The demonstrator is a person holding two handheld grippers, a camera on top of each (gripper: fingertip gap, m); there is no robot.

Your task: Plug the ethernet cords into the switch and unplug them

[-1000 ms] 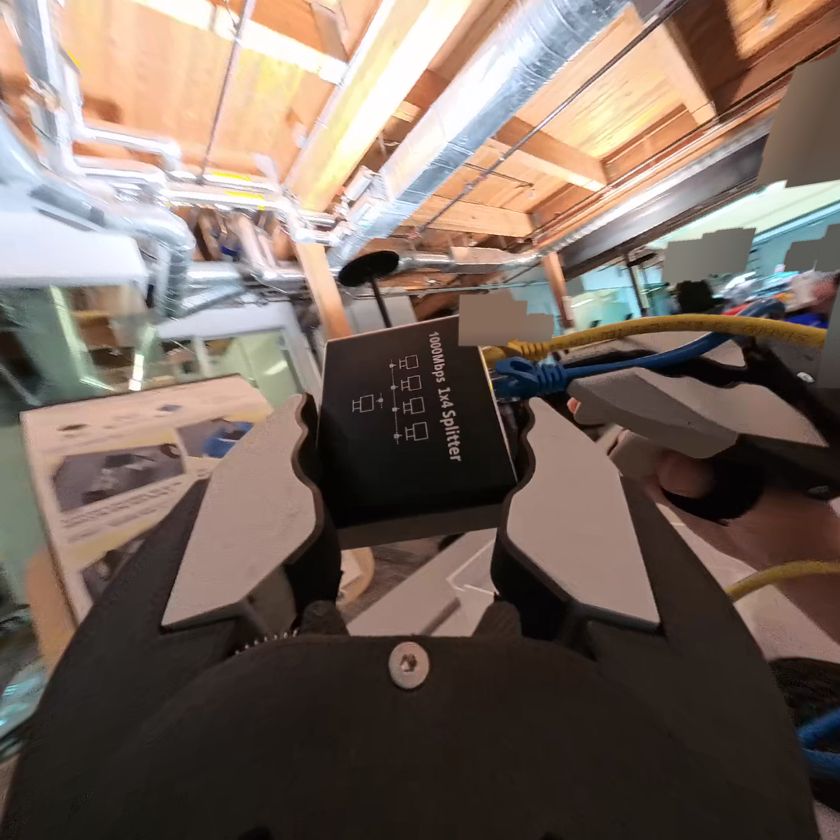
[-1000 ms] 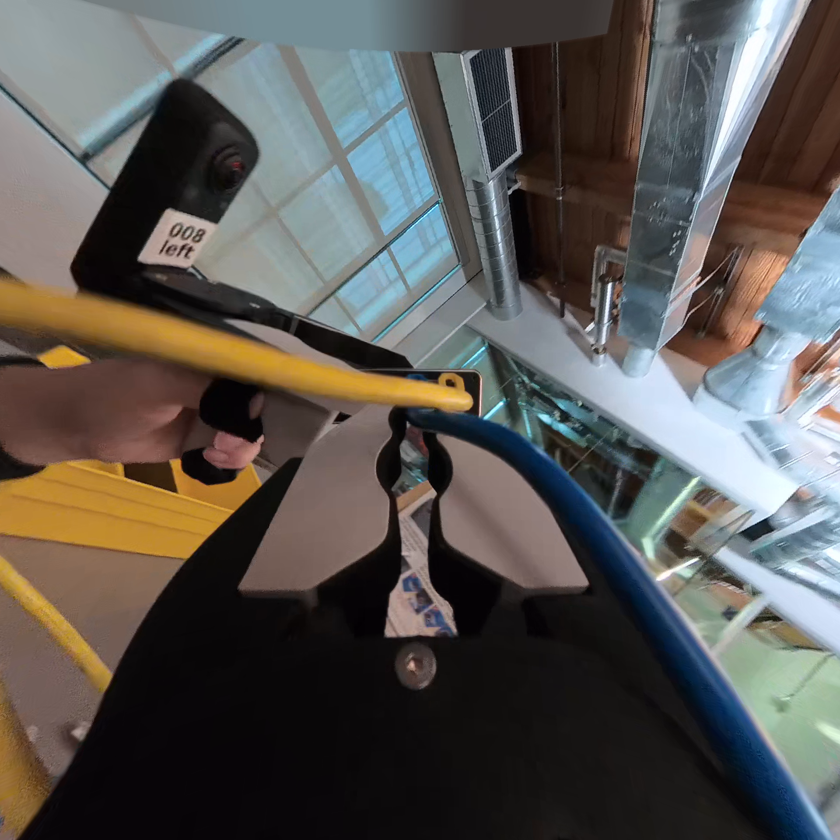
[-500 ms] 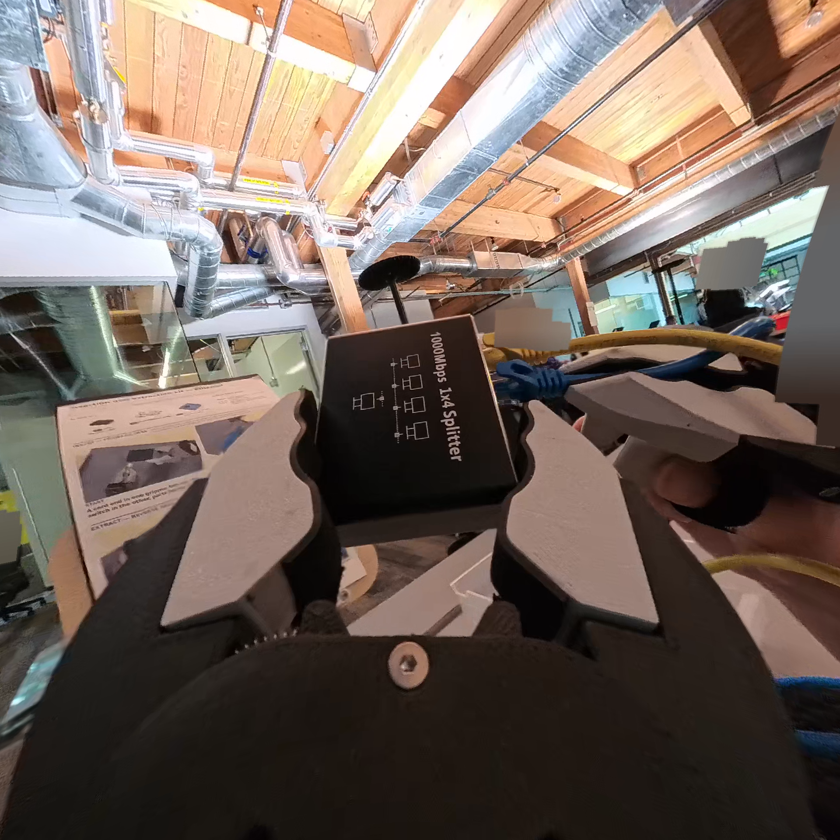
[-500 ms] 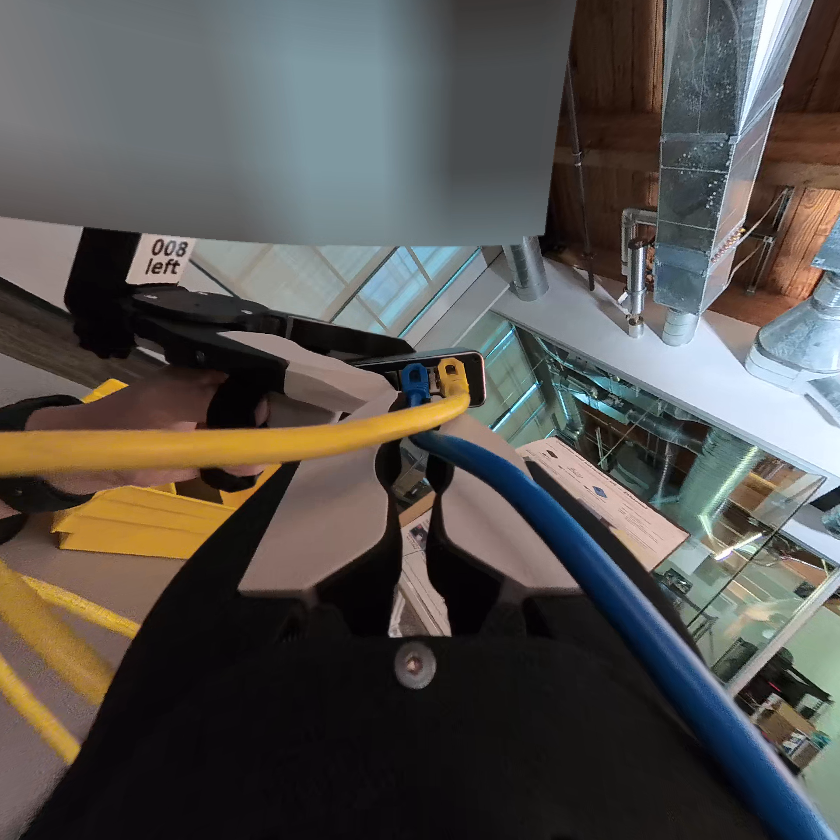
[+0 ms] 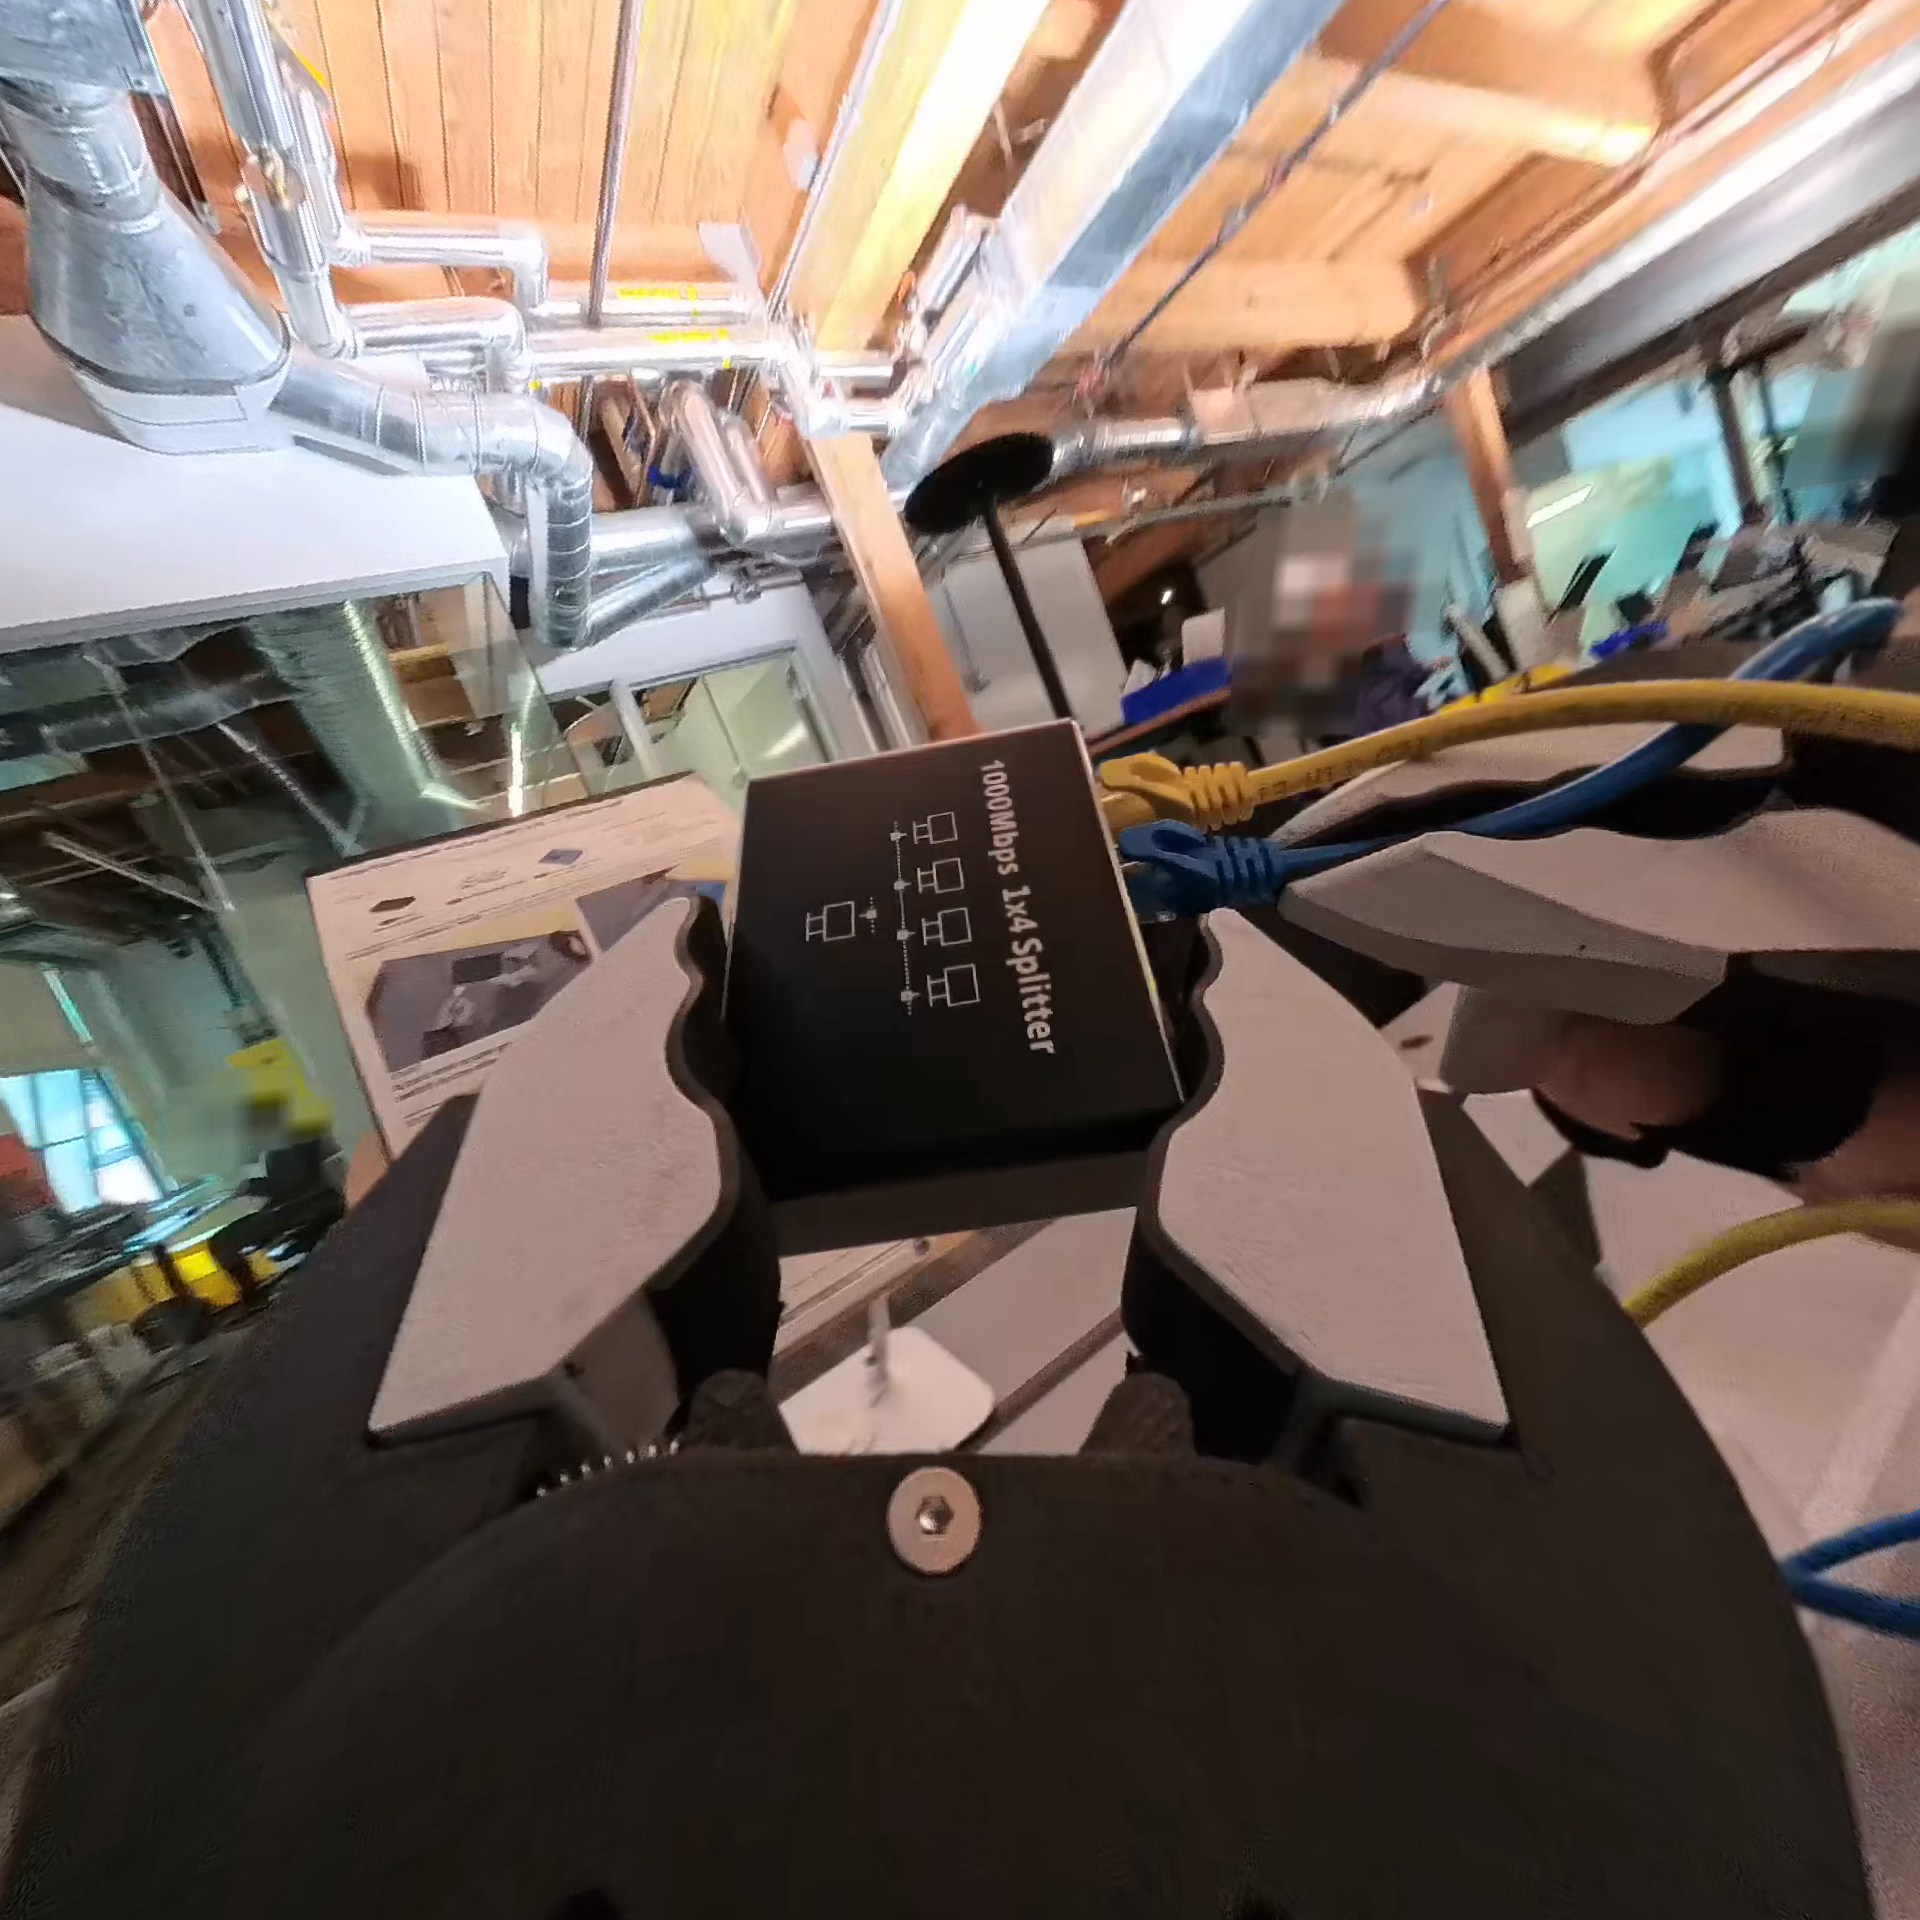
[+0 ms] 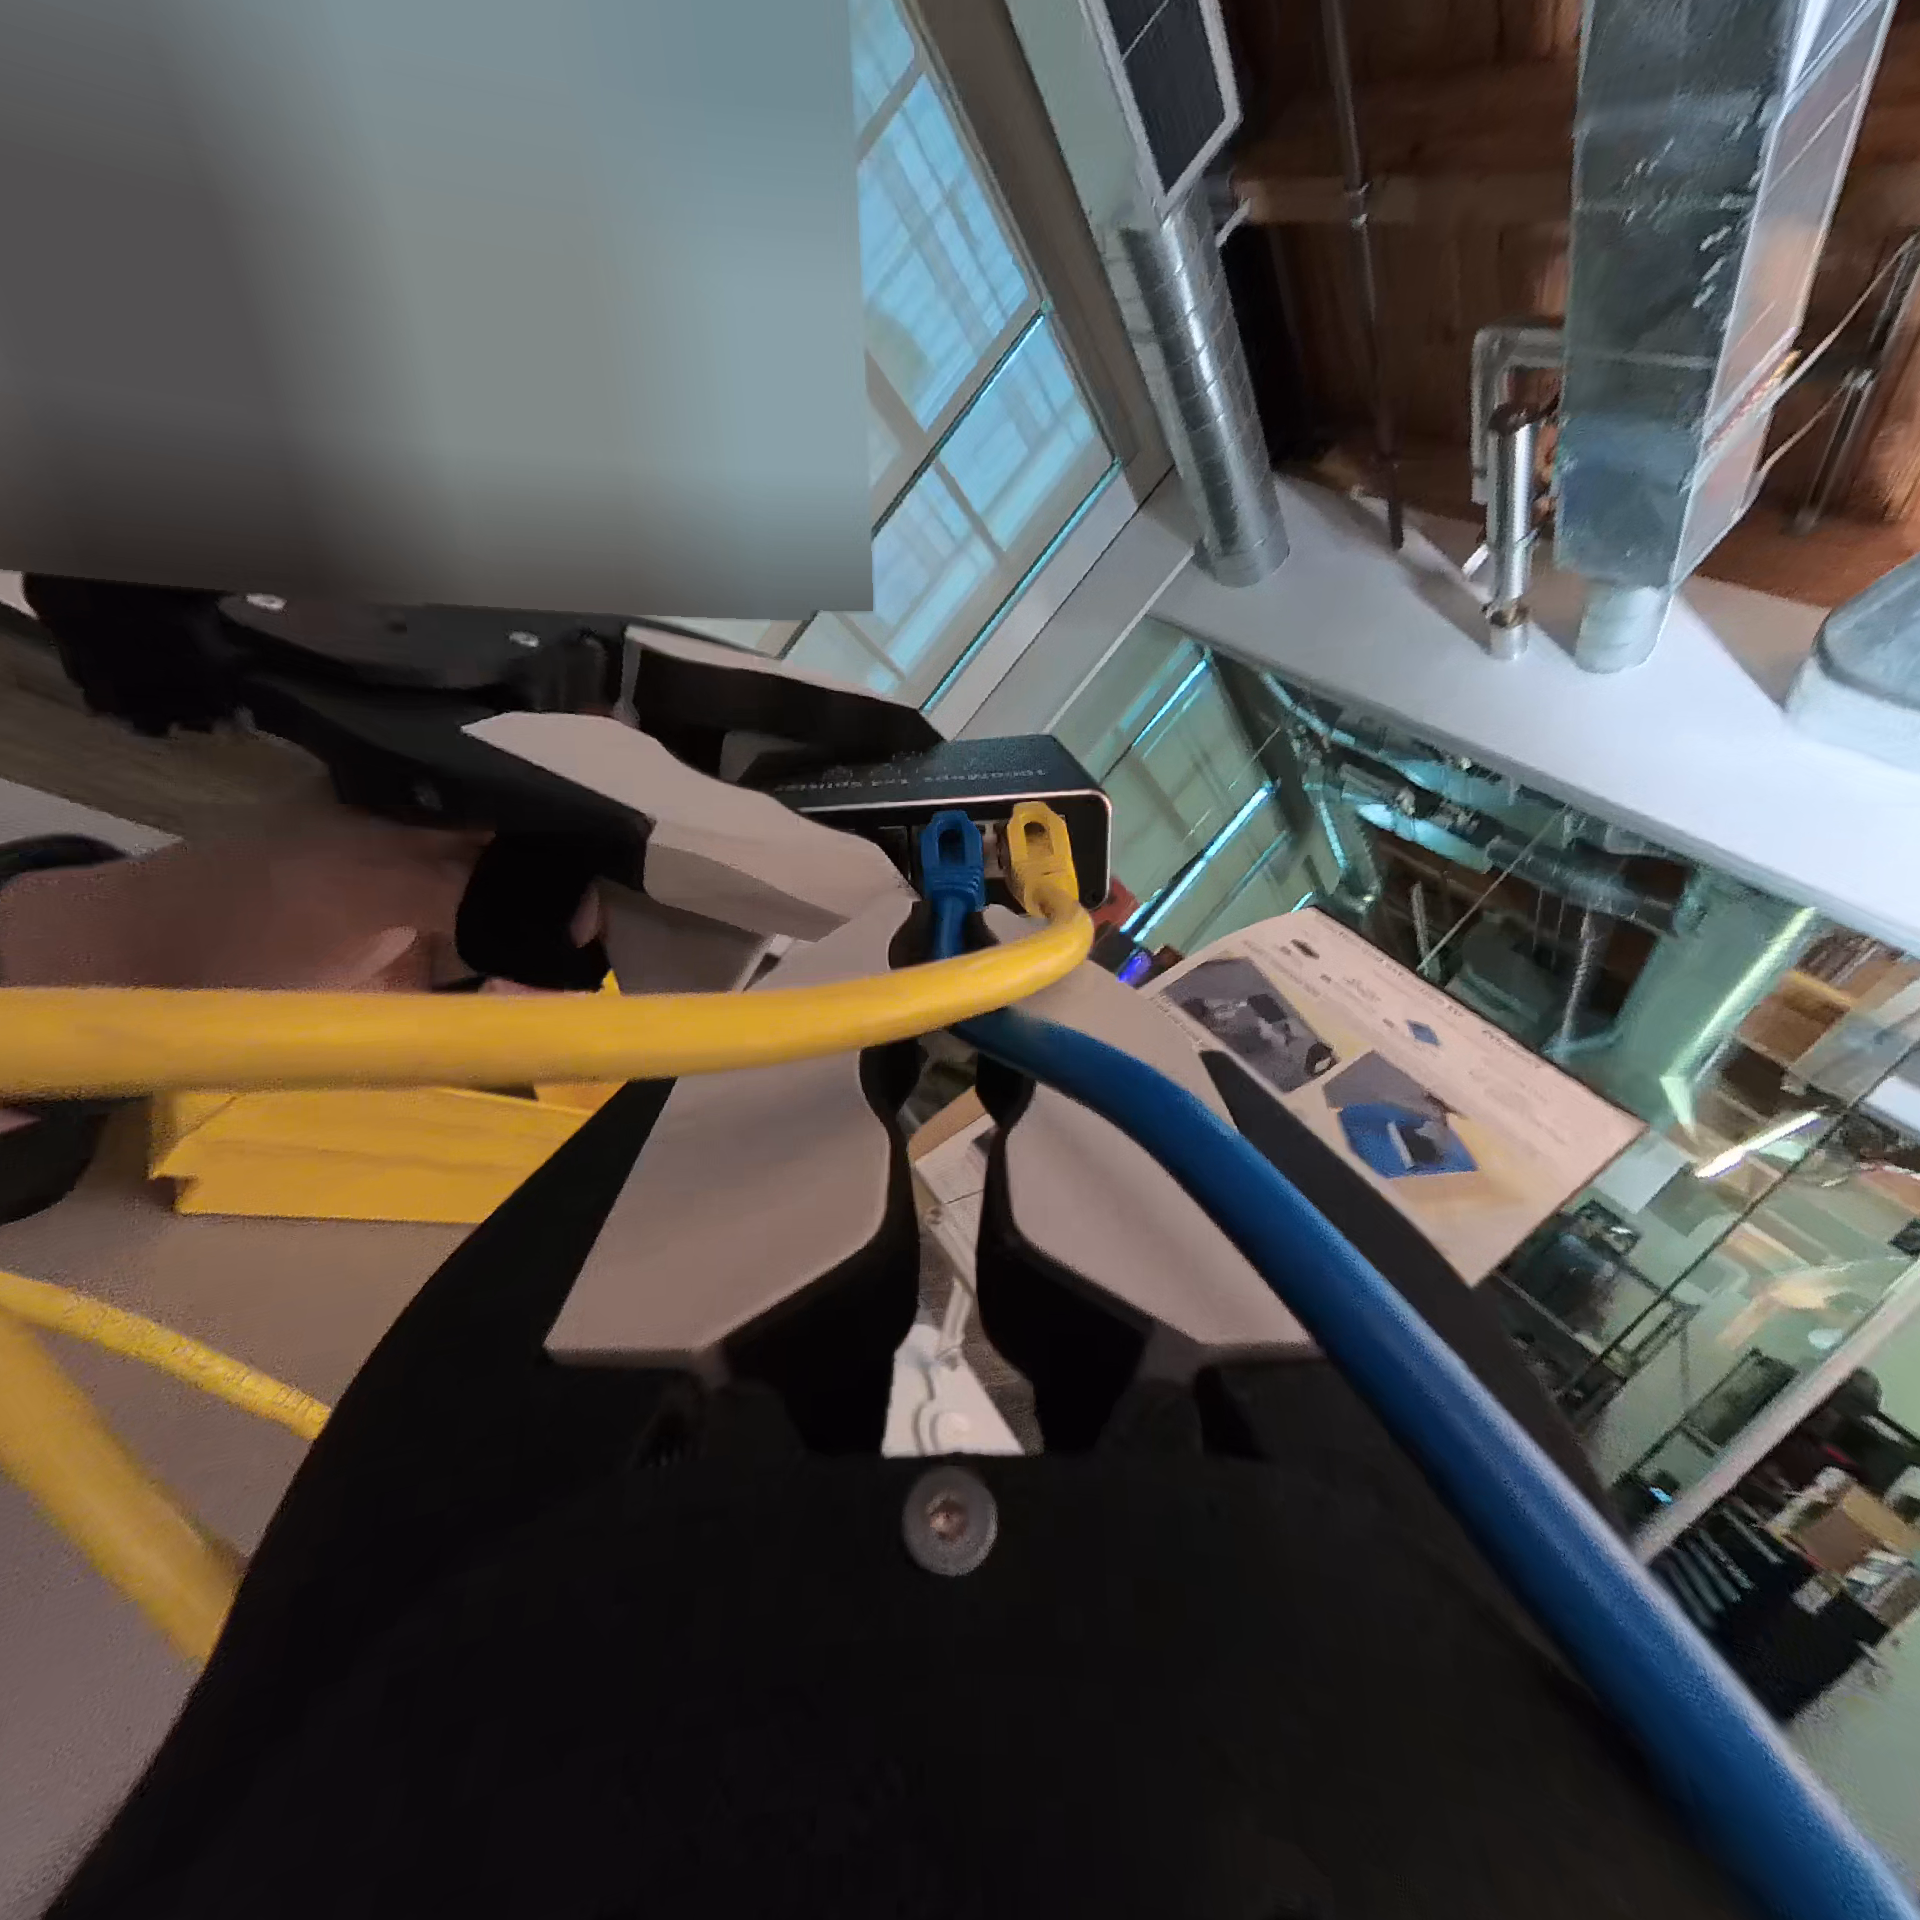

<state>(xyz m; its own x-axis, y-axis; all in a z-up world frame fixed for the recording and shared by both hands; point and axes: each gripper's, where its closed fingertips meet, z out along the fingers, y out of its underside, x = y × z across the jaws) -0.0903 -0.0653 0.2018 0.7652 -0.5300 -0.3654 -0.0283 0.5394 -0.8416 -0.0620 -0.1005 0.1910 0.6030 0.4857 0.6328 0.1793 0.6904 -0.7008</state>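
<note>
My left gripper [image 5: 956, 925] is shut on the black switch [image 5: 894, 1039] and holds it up in the air by its two sides. A yellow plug [image 5: 1153, 784] and a blue plug [image 5: 1195, 868] sit in ports on its right face. My right gripper [image 6: 951, 966] is shut on the blue cord [image 6: 1351, 1247] just behind its plug [image 6: 951, 862]. The yellow cord [image 6: 520, 1029] drapes across that gripper's fingers to the left. The switch [image 6: 935, 779] faces the right wrist view with both plugs in adjacent ports. The right gripper also shows at the right of the left wrist view [image 5: 1299, 894].
A printed instruction sheet [image 5: 499, 935] stands behind the switch and also shows in the right wrist view [image 6: 1382, 1091]. Loose yellow cord [image 6: 104, 1455] and blue cord [image 5: 1849, 1558] lie on the pale table [image 5: 1714, 1403]. A yellow object [image 6: 364, 1143] lies at the left. A hand [image 5: 1714, 1101] holds the right gripper.
The right gripper has drawn back and tilted, so the switch face and both plugs now show above its fingertips. Both plugs stay in their ports. The left gripper's hold is unchanged.
</note>
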